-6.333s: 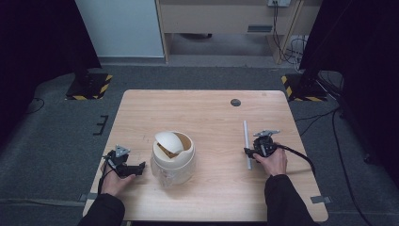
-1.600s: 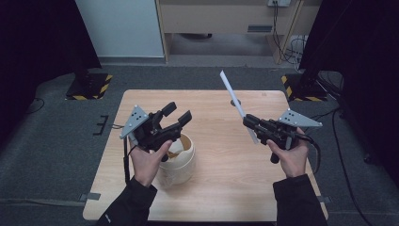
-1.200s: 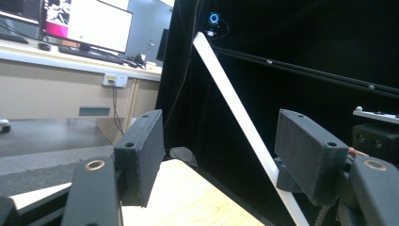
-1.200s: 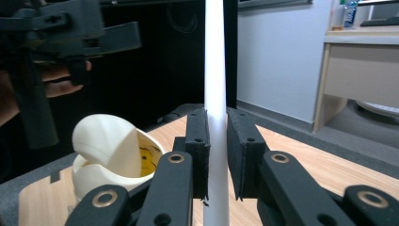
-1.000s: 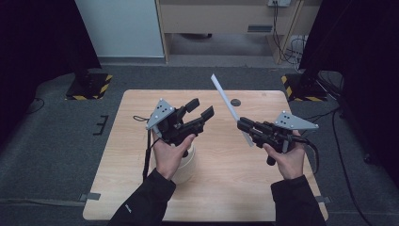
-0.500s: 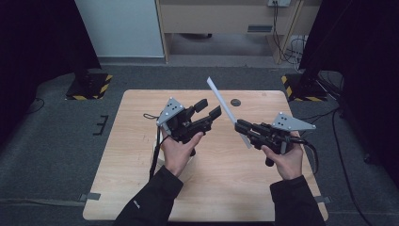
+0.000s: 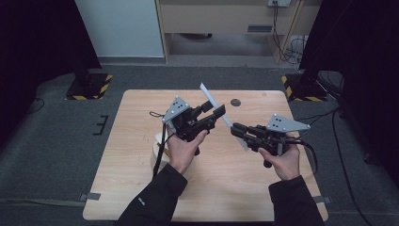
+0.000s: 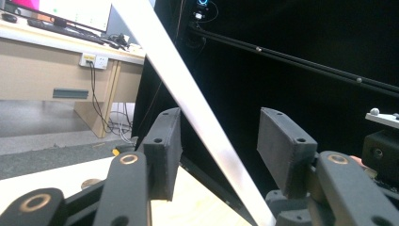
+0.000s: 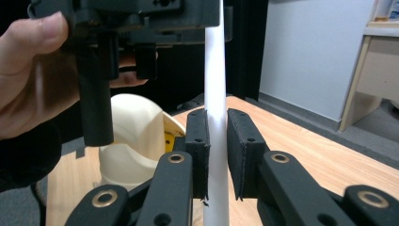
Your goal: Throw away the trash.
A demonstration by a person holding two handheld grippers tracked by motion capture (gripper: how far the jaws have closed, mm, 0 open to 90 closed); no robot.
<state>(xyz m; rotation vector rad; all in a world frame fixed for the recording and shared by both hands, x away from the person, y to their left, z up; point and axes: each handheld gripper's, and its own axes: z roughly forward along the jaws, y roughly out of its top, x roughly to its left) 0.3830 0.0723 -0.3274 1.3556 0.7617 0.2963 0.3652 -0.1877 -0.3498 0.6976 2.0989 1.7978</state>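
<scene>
On the left half of the pale wooden desk (image 7: 141, 197) stands a cream, rounded container (image 9: 129, 136) with a smooth, shiny surface, partly hidden under the left hand (image 7: 183, 148). The left gripper (image 7: 214, 113), held above the desk's middle, has just been closing; its flat black jaws are apart around the white strip (image 7: 214, 106) without pressing it. The strip is long, thin, flat and matte, tilted up toward the desk's far edge. The right gripper (image 7: 236, 129) is clamped on its lower end.
</scene>
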